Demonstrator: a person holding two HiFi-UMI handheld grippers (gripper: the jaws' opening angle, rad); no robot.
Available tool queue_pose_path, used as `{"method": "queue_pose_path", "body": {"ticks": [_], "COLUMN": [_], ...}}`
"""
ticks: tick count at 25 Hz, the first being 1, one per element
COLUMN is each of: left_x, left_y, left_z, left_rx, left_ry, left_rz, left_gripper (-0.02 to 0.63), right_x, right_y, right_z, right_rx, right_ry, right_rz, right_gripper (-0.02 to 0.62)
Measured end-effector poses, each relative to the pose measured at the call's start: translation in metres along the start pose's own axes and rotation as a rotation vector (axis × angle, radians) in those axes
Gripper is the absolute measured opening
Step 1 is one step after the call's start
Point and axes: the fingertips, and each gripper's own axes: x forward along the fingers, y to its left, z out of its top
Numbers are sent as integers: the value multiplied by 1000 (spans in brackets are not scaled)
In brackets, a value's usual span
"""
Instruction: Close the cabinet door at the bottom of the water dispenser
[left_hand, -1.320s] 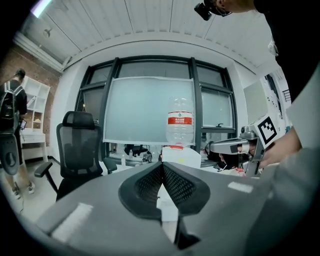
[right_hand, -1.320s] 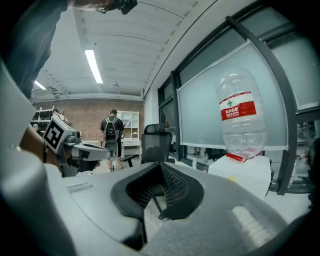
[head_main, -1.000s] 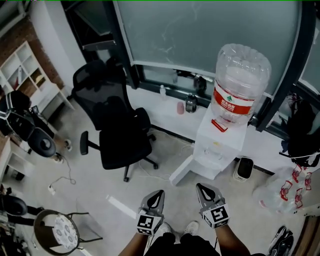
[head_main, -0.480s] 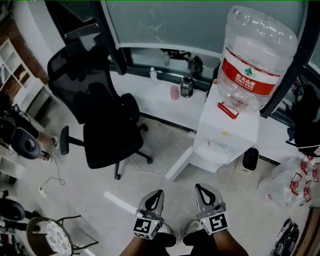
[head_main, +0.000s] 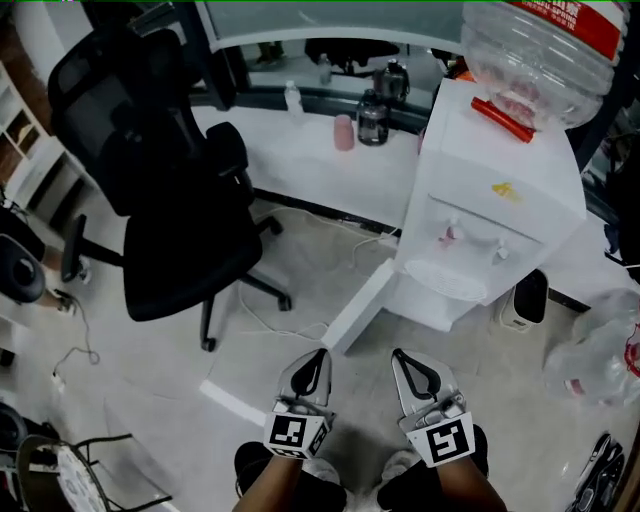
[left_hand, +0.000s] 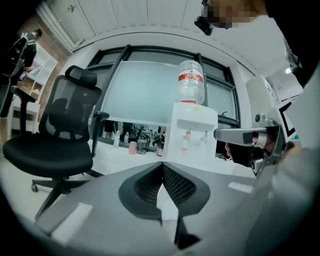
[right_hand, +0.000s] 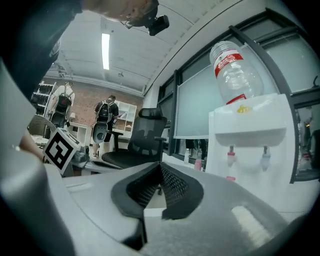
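Cabinet door at the foot of the water dispenser stands open. It swings out from the dispenser's lower left towards the near left, a white panel over the floor. Its free end lies close to the tips of the left tool; whether they touch cannot be told.

Head view: the only view that shows the door. It also shows a small white device on the floor right of the dispenser and a plastic bag at the far right.

Left gripper view: the left tool's jaws are together with nothing held. Beyond them stand the dispenser and the bottle, seen whole. The right tool crosses at the right.

Right gripper view: the right tool has its jaws together and carries nothing. This view alone shows a person standing far back by white shelves.

Counts: two tools, one dispenser, one water bottle, two taps, one black office chair. A clear bottle, a pink cup and a dark jar stand on the window ledge.

Hidden: the head view cuts off the bottle's top and the arms behind the tools. The cabinet's inside lies behind the door. In both gripper views the tool bodies cover the dispenser's base.
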Motion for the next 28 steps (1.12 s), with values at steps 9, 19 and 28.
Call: {"method": "queue_pose_path", "body": {"ticks": [9,19,28], "left_x": [13,29,73], "left_y": [28,42,45], "left_z": [-122,-174,-203], "left_rx": [43,51,84], "left_ry": [-1,80,151], "left_rz": [0,10,-51], "left_gripper": [34,264,442], "right_x": [7,10,1], "right_y": [22,44,35], "right_z": [-141,-194,-221], "right_rx": [19,12,29], "right_ry": [31,115,152], "right_rz": [-31,14,-7], "right_gripper": [3,3,3]}}
